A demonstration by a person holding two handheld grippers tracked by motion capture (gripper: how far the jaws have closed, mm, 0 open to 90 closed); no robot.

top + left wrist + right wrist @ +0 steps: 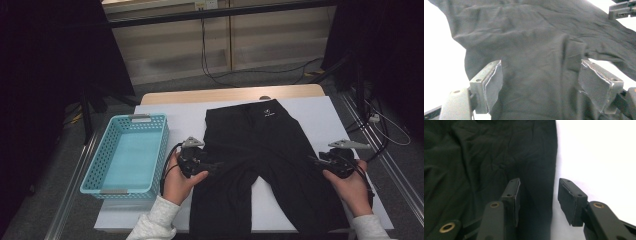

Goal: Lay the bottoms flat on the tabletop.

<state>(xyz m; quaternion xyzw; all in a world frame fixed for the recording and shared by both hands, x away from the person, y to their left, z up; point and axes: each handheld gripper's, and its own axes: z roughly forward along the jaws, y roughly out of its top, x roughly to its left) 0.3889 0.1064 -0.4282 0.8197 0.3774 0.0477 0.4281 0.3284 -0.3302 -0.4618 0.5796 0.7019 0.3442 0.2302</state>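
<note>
Black shorts [260, 150] lie flat right of the blue basket [131, 155]. Both your grippers, left [212, 167] and right [312, 161], are open, holding nothing. Fabric's limp: pinch the side hems.

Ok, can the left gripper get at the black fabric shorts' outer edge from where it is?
Probably yes: the left gripper sits open over the black fabric shorts, cloth already between its jaws, and nothing blocks it; the light blue plastic basket stands off to its side.

basket [111, 175]: light blue, perforated, just left of my left claw
sheet [320, 120]: white, spread under my claws
cables [215, 75]: on floor, well ahead of my claws
</note>
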